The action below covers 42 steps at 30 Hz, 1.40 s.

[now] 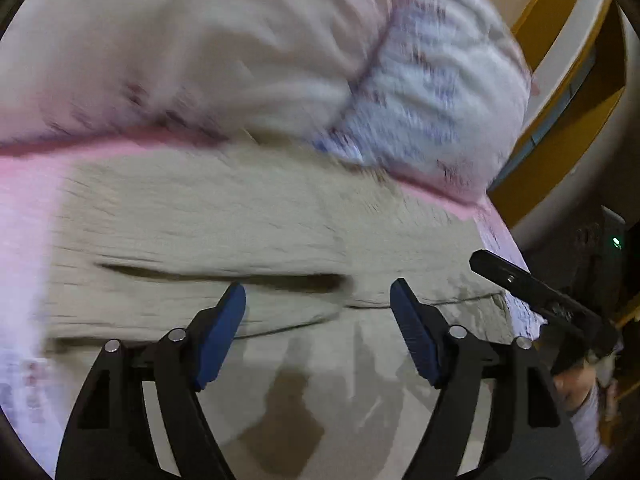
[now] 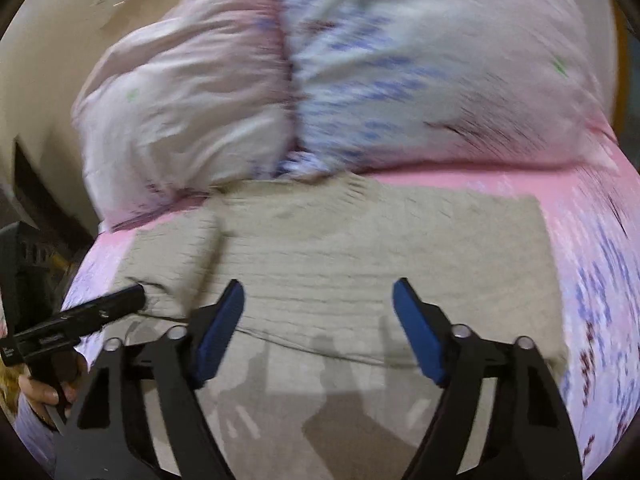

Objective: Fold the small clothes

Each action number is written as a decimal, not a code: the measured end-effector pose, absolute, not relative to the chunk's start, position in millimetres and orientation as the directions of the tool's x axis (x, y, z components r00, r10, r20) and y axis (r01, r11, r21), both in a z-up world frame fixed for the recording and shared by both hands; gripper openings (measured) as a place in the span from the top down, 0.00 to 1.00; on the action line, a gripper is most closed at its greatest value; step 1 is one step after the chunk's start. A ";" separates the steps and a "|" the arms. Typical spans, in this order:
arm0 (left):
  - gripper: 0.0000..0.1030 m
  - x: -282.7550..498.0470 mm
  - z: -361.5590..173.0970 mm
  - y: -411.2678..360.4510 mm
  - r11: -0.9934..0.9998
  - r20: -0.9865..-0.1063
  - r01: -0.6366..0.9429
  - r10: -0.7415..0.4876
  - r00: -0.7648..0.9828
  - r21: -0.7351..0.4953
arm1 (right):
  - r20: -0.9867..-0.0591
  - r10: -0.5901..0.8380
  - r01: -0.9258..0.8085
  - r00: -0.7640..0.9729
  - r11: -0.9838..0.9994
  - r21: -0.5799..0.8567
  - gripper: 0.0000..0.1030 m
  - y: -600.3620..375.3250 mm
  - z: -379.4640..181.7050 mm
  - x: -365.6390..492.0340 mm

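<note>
A beige crinkled garment (image 1: 260, 220) (image 2: 340, 240) lies flat on the pink bed sheet (image 1: 24, 184) (image 2: 580, 208), with folded layers showing near its front. My left gripper (image 1: 318, 300) hovers over the garment's near part, blue pads wide apart and nothing between them. My right gripper (image 2: 318, 300) stands the same way over the cloth, open and empty. In the left wrist view one black finger of the right gripper (image 1: 528, 284) reaches over the garment's right edge. In the right wrist view the left gripper's fingers (image 2: 100, 312) point at the garment's left edge.
Two large pillows, one pale pink (image 1: 180, 40) (image 2: 180, 100) and one white with blue print (image 1: 440, 80) (image 2: 440, 60), lie just behind the garment. The bed edge falls away beside yellow wooden furniture (image 1: 560, 140). A hand (image 2: 44, 392) holds the left gripper's handle.
</note>
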<state>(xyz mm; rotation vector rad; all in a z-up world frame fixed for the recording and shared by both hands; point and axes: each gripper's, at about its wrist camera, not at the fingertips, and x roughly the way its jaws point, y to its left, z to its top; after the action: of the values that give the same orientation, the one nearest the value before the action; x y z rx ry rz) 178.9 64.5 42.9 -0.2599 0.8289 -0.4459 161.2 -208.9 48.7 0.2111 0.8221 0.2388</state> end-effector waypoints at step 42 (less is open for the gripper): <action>0.35 204.4 -0.4 191.2 0.813 -0.683 -0.061 -0.443 0.581 -0.579 | -0.650 0.372 0.237 0.662 0.720 0.652 0.81 -292.8 -11.4 168.6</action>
<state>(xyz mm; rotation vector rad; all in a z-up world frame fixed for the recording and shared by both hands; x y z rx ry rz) 204.4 191.2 -0.4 -0.6002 0.9362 -0.2389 168.6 -292.8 -11.4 0.7885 0.8668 0.0862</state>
